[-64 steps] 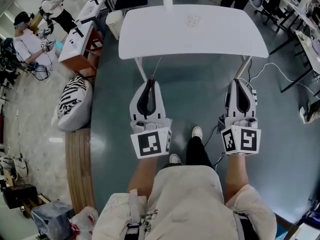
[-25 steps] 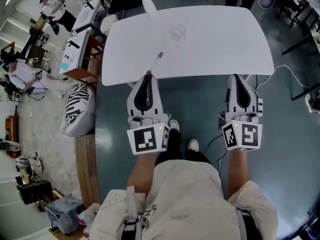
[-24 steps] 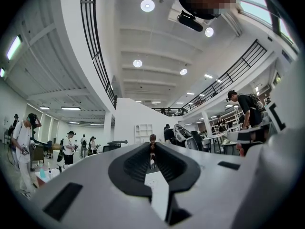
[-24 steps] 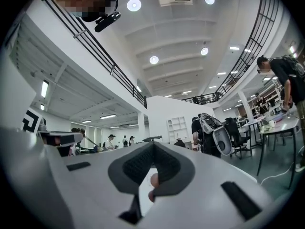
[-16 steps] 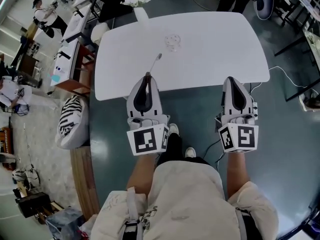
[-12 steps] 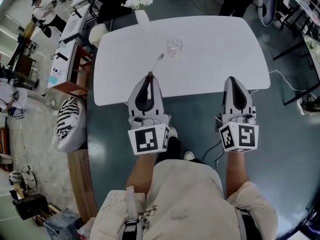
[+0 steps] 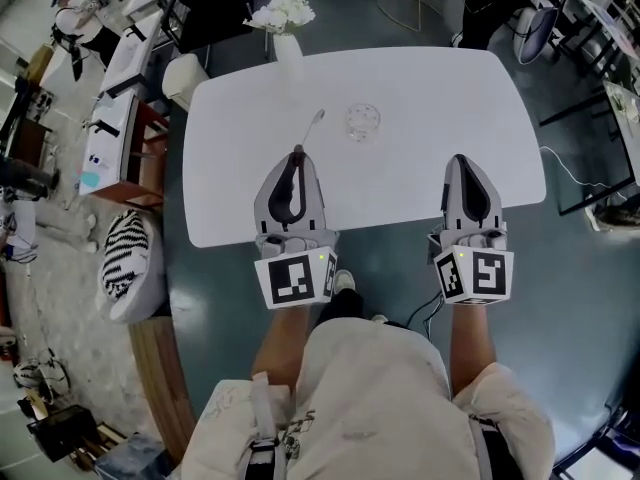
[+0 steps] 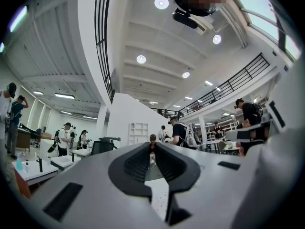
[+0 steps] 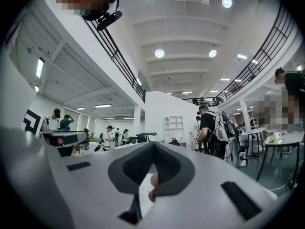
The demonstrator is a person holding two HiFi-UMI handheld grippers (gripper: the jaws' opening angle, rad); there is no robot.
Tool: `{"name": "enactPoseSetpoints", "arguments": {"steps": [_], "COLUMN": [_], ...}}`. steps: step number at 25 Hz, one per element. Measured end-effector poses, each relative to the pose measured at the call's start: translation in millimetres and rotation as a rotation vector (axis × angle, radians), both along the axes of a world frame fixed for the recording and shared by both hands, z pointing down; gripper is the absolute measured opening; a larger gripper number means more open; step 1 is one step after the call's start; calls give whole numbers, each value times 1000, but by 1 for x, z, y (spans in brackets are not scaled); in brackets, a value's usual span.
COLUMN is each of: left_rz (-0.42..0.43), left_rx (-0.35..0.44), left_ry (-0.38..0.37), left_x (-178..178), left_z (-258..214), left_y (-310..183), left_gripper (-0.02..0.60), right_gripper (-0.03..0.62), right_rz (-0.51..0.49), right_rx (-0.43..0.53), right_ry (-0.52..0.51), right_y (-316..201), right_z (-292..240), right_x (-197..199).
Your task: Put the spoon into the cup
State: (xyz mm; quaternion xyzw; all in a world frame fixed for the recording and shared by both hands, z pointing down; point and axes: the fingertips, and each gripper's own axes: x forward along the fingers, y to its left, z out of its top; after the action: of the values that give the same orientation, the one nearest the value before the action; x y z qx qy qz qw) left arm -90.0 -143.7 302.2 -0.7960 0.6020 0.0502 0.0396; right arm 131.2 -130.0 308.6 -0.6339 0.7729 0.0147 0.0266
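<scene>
A clear glass cup [image 7: 363, 122] stands on the white table [image 7: 440, 98], a little beyond and right of my left gripper [image 7: 297, 152]. That gripper is shut on the handle of a metal spoon [image 7: 312, 128], which sticks out ahead of the jaws with its bowl pointing toward the far side, left of the cup. In the left gripper view its jaws meet at the tips [image 8: 152, 147]. My right gripper [image 7: 460, 159] hangs over the table's near edge, shut with nothing in it; the right gripper view shows its jaws [image 9: 151, 144] pressed together.
A white vase with white flowers [image 7: 286, 40] stands at the table's far left edge. Desks [image 7: 118, 63] and a striped bag [image 7: 125, 256] lie to the left on the floor. A cable [image 7: 572, 173] runs across the floor at right. People stand in the hall beyond.
The table, the cup and the vase have drawn closer. Both grippers, earlier over the floor before the table, now reach over its near edge. The spoon stays in the left gripper.
</scene>
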Motion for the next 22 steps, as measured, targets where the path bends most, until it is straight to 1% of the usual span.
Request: {"name": "enactPoseSetpoints", "arguments": {"steps": [4,8,12,15,19,22], "left_rz": [32,69,98,105,107,98], "left_rx": [-26,-58,-97,-125,-158,-206], "left_ry": [21,28,29,25,10,5], "left_x": [-10,-11,-3,3,17,28], "left_z": [8,22,38,49,67,84], "left_y": [-30,-56,-78,-93,-113,-130], "left_gripper": [32,34,34,34,34,34], "right_gripper": [-12,-12,-12,-12,-12,-12], "right_rz": [27,47,56,53,32,3], "right_rx": [-22,-29,-54,-64,-82,-107], "right_ry": [15,28,42,31,16,-6], "right_y": [-23,-44,-64,-81,-109,-135], "right_z": [1,6,14,21,34,43], "right_x": [-12,-19,-18,-15,-8,-2]}}
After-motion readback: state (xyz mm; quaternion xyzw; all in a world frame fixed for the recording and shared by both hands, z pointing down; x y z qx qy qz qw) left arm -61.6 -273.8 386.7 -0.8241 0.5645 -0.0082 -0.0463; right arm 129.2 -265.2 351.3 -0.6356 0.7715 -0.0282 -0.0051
